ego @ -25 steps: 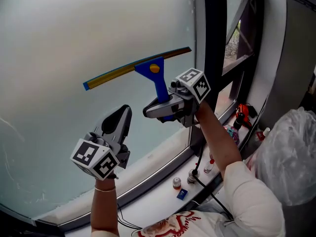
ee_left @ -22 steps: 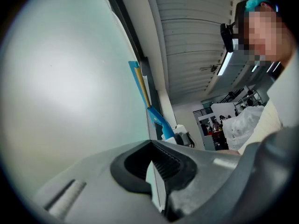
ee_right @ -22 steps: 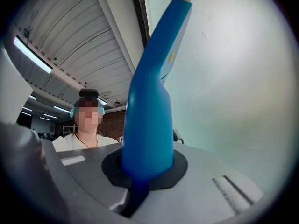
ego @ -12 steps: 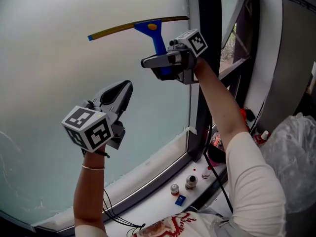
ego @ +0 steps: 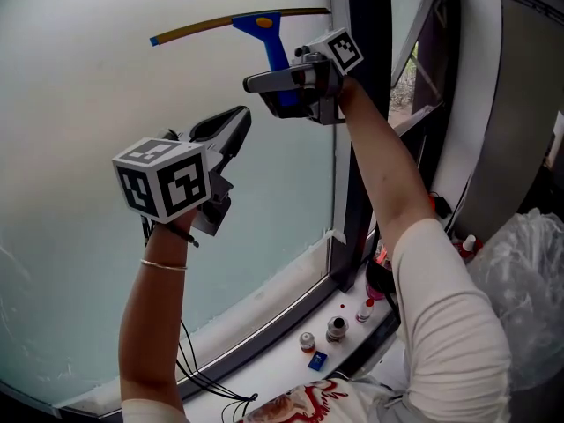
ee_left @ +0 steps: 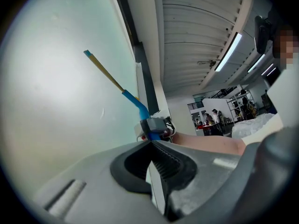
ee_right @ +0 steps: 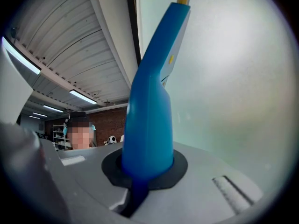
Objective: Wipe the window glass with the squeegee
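Squeegee [ego: 262,32], one, clamped by right tool [ego: 264,85] against window glass [ego: 97,95]; left tool [ego: 238,119] closed.

Nothing here can be read as words or numbers. The left gripper [ego: 231,123] and the right gripper [ego: 256,84] each carry a cube bearing only black-and-white square markers. The red print on the shirt [ego: 295,405] and the labels on the small bottles [ego: 337,327] are too small to make out.

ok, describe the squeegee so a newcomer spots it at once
Look at the big pale window glass; high on it, left of the dark frame post, is the squeegee. It alone has a blue handle under a long thin yellowish blade, and the right gripper clamps that handle.
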